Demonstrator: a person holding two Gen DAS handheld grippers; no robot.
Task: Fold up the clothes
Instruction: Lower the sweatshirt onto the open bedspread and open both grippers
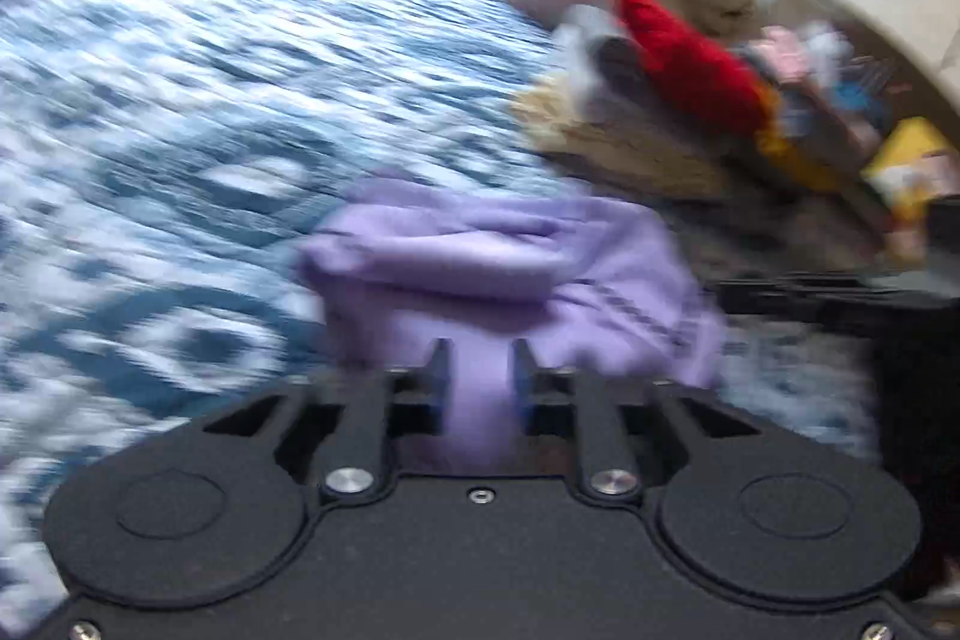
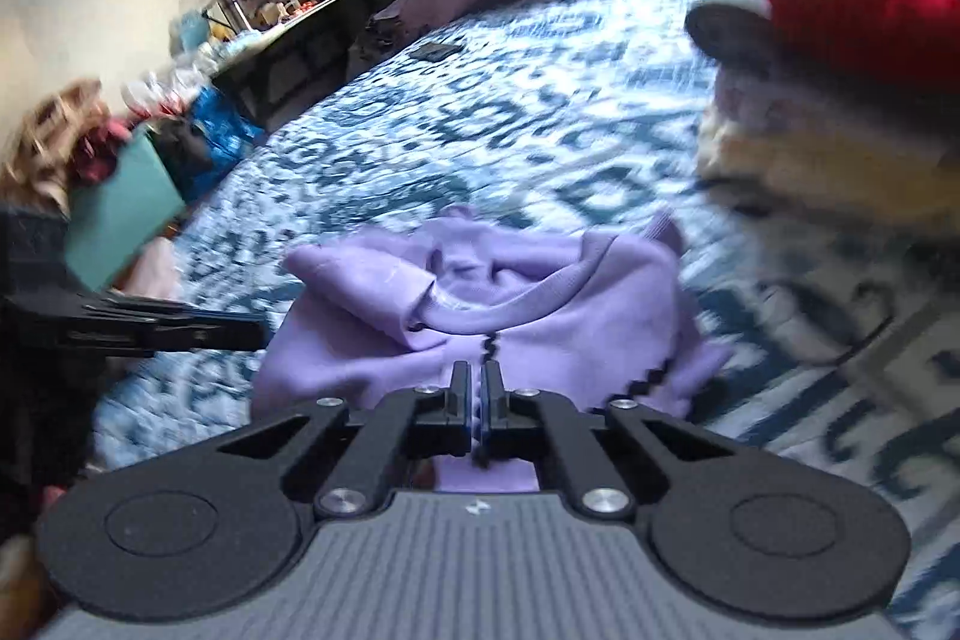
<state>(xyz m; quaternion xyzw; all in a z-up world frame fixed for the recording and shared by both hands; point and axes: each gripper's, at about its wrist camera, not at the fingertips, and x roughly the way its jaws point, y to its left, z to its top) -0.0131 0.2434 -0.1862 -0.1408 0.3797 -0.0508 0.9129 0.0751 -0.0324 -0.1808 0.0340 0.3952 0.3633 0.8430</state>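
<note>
Now we lift the purple top (image 2: 480,316) evenly off the bed (image 2: 510,112), both grippers (image 1: 480,364) (image 2: 478,388) pinching its near edge.

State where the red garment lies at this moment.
The red garment sits on top of the clothes pile at the right side of the blue patterned bedspread; in both wrist views it lies beyond and right of the lilac top.

My matt black plastic left gripper (image 1: 478,370) pinches soft lilac cloth garment (image 1: 510,268) on the woven patterned bedspread (image 1: 180,100).
</note>
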